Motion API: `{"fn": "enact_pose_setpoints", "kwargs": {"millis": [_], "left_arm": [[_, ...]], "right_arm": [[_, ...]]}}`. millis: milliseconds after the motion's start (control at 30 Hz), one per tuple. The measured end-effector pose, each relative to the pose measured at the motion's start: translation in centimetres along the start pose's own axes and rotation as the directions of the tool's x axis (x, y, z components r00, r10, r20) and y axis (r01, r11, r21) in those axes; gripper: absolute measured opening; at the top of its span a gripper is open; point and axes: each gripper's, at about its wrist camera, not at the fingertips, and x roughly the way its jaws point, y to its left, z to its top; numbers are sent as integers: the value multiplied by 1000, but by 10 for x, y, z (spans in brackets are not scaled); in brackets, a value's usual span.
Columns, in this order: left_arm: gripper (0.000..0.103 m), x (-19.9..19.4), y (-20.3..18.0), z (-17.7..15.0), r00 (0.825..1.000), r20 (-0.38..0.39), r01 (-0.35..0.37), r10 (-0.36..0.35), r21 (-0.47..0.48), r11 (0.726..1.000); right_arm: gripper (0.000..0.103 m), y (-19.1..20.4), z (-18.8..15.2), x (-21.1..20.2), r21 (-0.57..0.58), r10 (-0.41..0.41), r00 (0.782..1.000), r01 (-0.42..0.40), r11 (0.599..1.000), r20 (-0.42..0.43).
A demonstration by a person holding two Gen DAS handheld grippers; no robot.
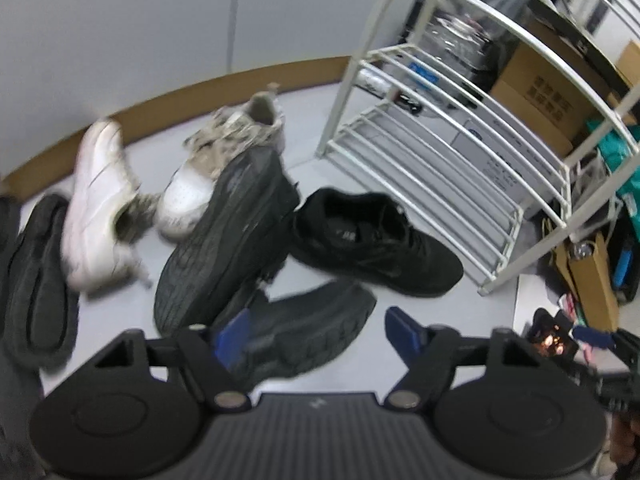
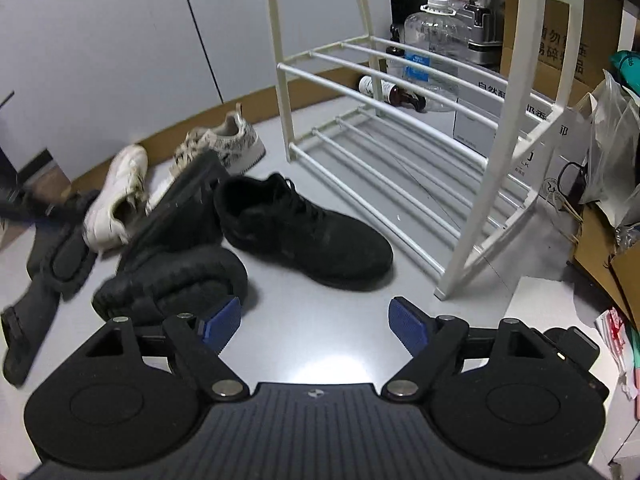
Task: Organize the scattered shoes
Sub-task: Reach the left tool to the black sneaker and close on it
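Both grippers wide, nothing held. L gripper point(image 1: 318, 330) hangs over a dark shoe lying on its side point(image 1: 304, 340), sole toward cam; the shoe's between the blue pads point(image 1: 232, 336) in view but can't tell if they touch it. R gripper point(image 2: 316, 322) over bare grey floor point(image 2: 312, 344), its left pad just beside the same overturned shoe point(image 2: 172, 280).

Shoes still scattered on floor, none on the rack. Black sneaker point(image 2: 300, 232) upright, just beside white rack point(image 2: 400, 184), toe toward it. Another dark shoe point(image 1: 228, 236) tipped sole-up, leaning on a white/patterned sneaker point(image 1: 224, 152). White sneaker point(image 1: 100, 200) on its side left of that, blurred. Two dark soles point(image 1: 40, 280) far left. Rack shelves bare; boxes point(image 1: 536, 92) and a water jug point(image 2: 436, 48) behind it.
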Motion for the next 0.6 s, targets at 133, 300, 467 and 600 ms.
{"fn": "enact_pose_setpoints", "kwargs": {"millis": [133,300,467,600], "left_arm": [[77,22,-9,28,999,-4,45,-45,20,999],[76,50,-23,52,998,-23,65,-64,40,997],[75,75,-42,66,994,-34,107,-105,47,993],[74,102,-54,78,988,-76,137,-133,46,989]], "right_arm": [[85,-2,-6,1,-5,6,1000,-6,1000,-12],[85,-10,-6,0,43,34,999,-33,999,-26],[85,-17,-6,3,79,38,999,-35,996,-38],[85,-23,-10,6,104,58,997,-52,993,-57]]}}
